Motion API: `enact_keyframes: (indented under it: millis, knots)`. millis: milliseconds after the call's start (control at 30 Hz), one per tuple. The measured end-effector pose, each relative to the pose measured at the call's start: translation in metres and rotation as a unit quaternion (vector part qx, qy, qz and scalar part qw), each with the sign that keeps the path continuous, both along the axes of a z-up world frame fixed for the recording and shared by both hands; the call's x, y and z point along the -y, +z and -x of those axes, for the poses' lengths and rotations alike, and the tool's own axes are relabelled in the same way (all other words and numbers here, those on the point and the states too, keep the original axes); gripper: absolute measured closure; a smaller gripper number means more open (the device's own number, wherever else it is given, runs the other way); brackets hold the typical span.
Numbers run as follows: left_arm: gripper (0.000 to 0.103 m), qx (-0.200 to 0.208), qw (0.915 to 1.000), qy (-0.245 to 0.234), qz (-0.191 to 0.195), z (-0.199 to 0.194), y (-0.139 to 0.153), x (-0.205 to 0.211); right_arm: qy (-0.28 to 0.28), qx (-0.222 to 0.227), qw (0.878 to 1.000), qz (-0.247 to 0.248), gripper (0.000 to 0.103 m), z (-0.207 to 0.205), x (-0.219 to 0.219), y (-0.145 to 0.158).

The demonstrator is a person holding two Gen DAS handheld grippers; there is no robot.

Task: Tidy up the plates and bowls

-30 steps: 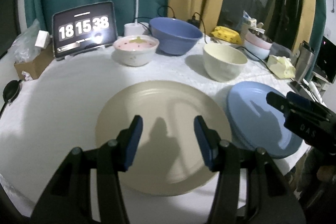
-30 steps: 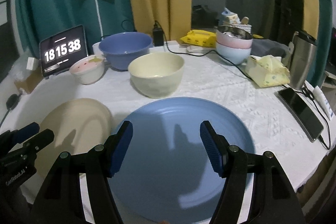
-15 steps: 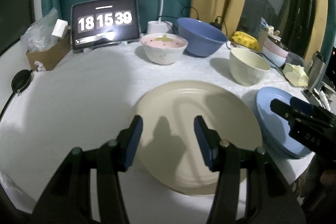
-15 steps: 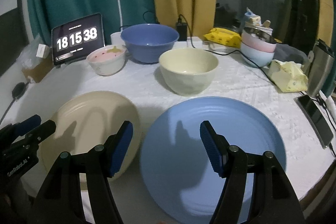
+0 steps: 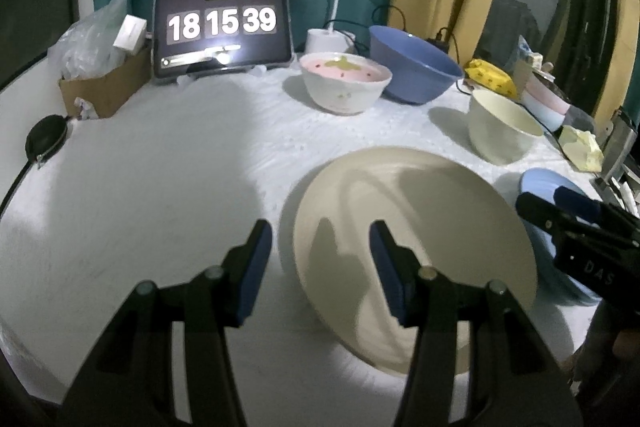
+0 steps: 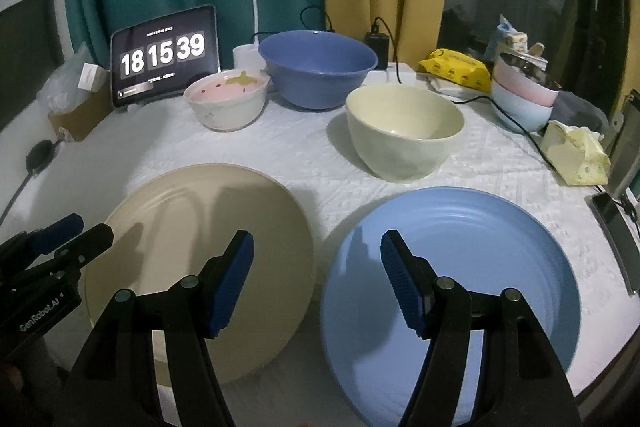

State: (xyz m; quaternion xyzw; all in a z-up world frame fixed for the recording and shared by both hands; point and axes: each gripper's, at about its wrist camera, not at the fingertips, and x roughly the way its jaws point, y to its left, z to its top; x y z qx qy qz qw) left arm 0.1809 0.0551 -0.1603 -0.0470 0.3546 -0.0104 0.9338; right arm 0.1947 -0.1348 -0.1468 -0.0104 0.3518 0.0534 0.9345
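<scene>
Since the beige plate [image 6: 200, 247] lies flat on the counter [image 6: 320, 163] beside the blue plate [image 6: 452, 279], it looks stiff and slick, so I'd pinch its rim; both my left hand-held gripper [image 5: 316, 259] and right hand-held gripper [image 6: 316, 275] hover with jaws apart, empty.

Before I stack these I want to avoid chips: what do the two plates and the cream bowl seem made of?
Beige plate and blue plate: matte, dull, probably plastic or melamine. Cream bowl: glossy with highlights, likely glazed ceramic.
</scene>
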Motion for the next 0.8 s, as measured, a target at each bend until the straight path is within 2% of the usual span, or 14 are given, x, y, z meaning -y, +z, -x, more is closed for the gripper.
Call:
enact_keyframes:
  millis: [367,800]
  knots:
    - [0.051,-0.017,0.9998,0.009,-0.007,-0.015,-0.014,-0.011,0.020,-0.018,1.000,-0.004,0.033,-0.018,-0.018,-0.009]
    - [0.051,-0.044,0.9990,-0.007,-0.008,-0.027,-0.025,-0.009,0.037,-0.037,0.999,-0.002,0.033,-0.041,-0.033,-0.020]
